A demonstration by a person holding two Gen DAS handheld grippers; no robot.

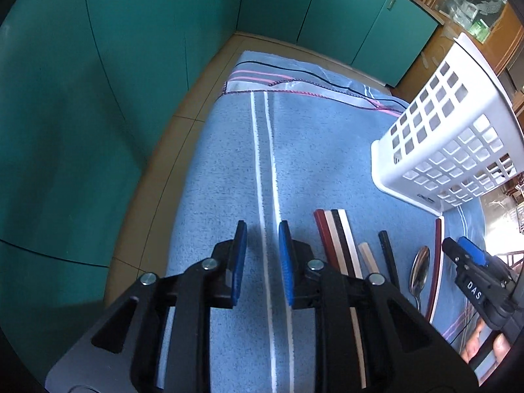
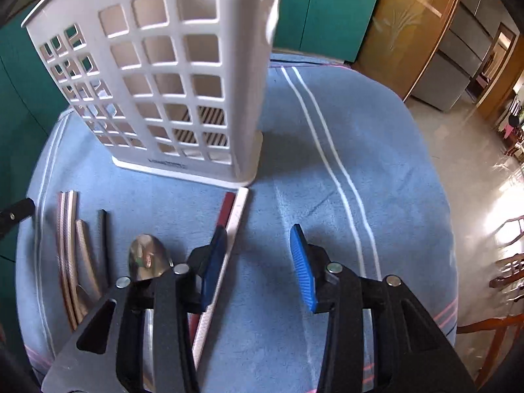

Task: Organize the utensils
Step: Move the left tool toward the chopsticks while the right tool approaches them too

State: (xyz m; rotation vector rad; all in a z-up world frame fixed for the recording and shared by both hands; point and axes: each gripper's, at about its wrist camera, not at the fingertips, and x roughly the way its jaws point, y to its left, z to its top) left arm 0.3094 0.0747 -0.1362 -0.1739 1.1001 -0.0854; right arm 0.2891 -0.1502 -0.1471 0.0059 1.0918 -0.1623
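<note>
A white perforated utensil holder [image 1: 452, 144] stands upright on a blue towel [image 1: 311, 150]; it also fills the upper left of the right wrist view [image 2: 163, 82]. Several chopsticks [image 1: 337, 239] lie side by side in front of it, with a metal spoon [image 1: 420, 270] and one red and white chopstick [image 2: 234, 216] beside them. My left gripper [image 1: 262, 262] is open and empty over the towel, left of the chopsticks. My right gripper [image 2: 258, 258] is open and empty, its left finger over the red and white chopstick, the spoon [image 2: 147, 257] just to its left.
The towel [image 2: 360, 150] covers a small table. Teal cabinet doors [image 1: 98, 98] stand behind and to the left. A wooden cabinet [image 2: 409, 26] and tiled floor [image 2: 465, 150] are to the right.
</note>
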